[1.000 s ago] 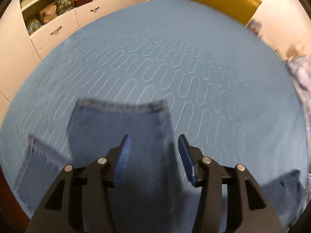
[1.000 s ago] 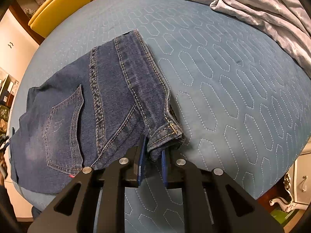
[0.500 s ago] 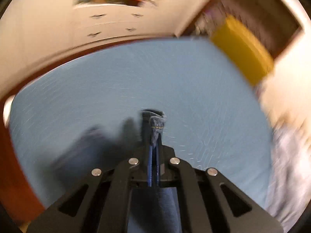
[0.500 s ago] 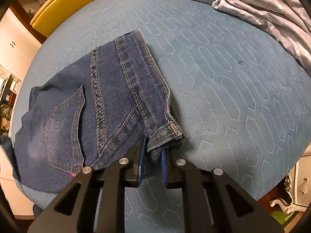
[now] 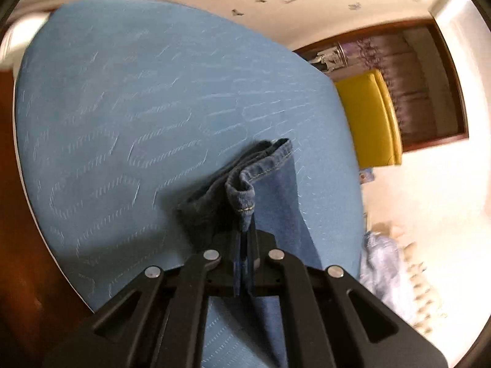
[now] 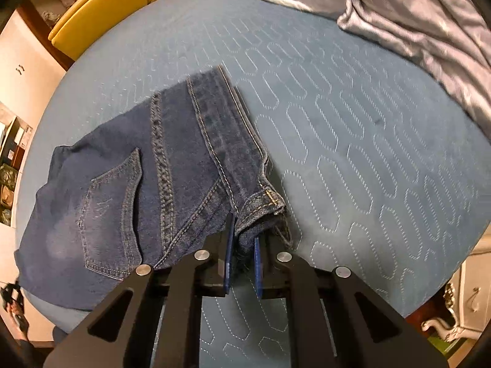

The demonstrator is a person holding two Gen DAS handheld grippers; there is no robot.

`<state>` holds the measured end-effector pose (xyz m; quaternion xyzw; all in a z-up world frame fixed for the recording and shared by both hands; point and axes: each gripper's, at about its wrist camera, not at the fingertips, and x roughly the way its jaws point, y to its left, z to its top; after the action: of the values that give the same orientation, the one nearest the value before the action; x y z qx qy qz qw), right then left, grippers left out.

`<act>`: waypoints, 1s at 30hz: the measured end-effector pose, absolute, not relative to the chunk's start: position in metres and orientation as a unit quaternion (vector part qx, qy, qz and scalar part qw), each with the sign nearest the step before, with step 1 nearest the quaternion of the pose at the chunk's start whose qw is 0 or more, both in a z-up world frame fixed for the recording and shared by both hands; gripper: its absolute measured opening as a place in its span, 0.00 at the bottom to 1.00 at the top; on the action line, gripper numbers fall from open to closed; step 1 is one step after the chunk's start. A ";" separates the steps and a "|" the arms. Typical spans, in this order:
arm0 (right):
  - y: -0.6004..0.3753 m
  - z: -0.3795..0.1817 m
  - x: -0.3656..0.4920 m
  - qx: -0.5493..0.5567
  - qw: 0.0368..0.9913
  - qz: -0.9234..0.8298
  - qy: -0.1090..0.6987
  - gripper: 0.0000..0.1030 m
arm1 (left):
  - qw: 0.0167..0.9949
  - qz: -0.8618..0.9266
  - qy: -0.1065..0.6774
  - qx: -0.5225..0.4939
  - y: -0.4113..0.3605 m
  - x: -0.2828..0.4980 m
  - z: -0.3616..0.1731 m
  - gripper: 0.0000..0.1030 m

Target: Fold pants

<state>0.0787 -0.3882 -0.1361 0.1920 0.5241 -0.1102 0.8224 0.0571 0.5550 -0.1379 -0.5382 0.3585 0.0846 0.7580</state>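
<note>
Dark blue jeans (image 6: pixel 153 184) lie on the quilted blue bedspread (image 6: pixel 353 153), back pocket up, waistband toward the camera in the right wrist view. My right gripper (image 6: pixel 242 239) is shut on the waistband corner near the bed's front edge. In the left wrist view my left gripper (image 5: pixel 245 239) is shut on a hemmed leg end of the jeans (image 5: pixel 245 190), which hangs lifted above the bedspread (image 5: pixel 122 107). The rest of that leg drops out of sight behind the gripper.
A yellow chair (image 5: pixel 368 116) (image 6: pixel 98 9) stands past the bed's far side, by a wooden doorway (image 5: pixel 429 92). A grey starred blanket (image 6: pixel 414 21) is bunched on the bed at the right. White drawers (image 6: pixel 472 300) stand beside the bed.
My left gripper closed on the leg hem, lifted it off the bed and swung round, so its view now faces the chair and doorway. The right gripper kept still, holding the waistband.
</note>
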 end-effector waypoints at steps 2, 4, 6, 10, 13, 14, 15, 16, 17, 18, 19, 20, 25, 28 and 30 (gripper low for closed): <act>-0.388 -0.135 0.078 0.191 0.822 -0.113 0.524 0.07 | 0.756 0.084 0.368 -0.534 0.556 0.065 -0.139 0.02; -0.387 -0.141 0.076 0.192 0.820 -0.116 0.526 0.07 | 0.743 0.098 0.391 -0.534 0.557 0.066 -0.151 0.02; -0.387 -0.146 0.075 0.195 0.819 -0.119 0.526 0.07 | 0.737 0.091 0.381 -0.551 0.568 0.059 -0.167 0.03; -0.387 -0.149 0.074 0.193 0.820 -0.124 0.525 0.07 | 0.736 0.089 0.371 -0.560 0.571 0.054 -0.172 0.05; -0.381 -0.150 0.077 0.172 0.820 -0.125 0.531 0.07 | 0.761 0.108 0.374 -0.520 0.571 0.051 -0.152 0.22; -0.378 -0.149 0.075 0.167 0.823 -0.126 0.529 0.07 | 0.783 0.118 0.369 -0.486 0.569 0.052 -0.135 0.43; -0.379 -0.150 0.074 0.168 0.823 -0.126 0.529 0.07 | 0.799 0.134 0.368 -0.456 0.568 0.055 -0.120 0.50; -0.378 -0.151 0.073 0.170 0.822 -0.126 0.529 0.07 | 0.817 0.140 0.371 -0.419 0.568 0.066 -0.106 0.52; -0.376 -0.151 0.072 0.170 0.821 -0.128 0.530 0.07 | 0.825 0.132 0.375 -0.401 0.567 0.076 -0.099 0.52; -0.376 -0.151 0.071 0.169 0.821 -0.129 0.530 0.07 | 0.832 0.121 0.382 -0.384 0.565 0.089 -0.094 0.52; -0.375 -0.151 0.071 0.168 0.821 -0.131 0.530 0.08 | 0.836 0.104 0.399 -0.363 0.563 0.111 -0.091 0.52; -0.375 -0.150 0.071 0.168 0.821 -0.134 0.529 0.09 | 0.836 0.090 0.414 -0.349 0.561 0.127 -0.091 0.52; -0.373 -0.130 0.060 0.156 0.830 -0.169 0.509 0.43 | 0.824 0.066 0.506 -0.247 0.553 0.201 -0.103 0.33; -0.374 -0.111 0.048 0.140 0.838 -0.191 0.491 0.47 | 0.818 0.052 0.541 -0.189 0.552 0.223 -0.109 0.04; -0.374 -0.093 0.043 0.124 0.844 -0.215 0.476 0.47 | 0.831 0.048 0.520 -0.190 0.558 0.222 -0.102 0.04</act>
<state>0.0431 -0.3743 -0.0934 0.1241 0.4759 -0.2151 0.8437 0.2217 0.5584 -0.1016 -0.1903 0.5197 0.0485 0.8314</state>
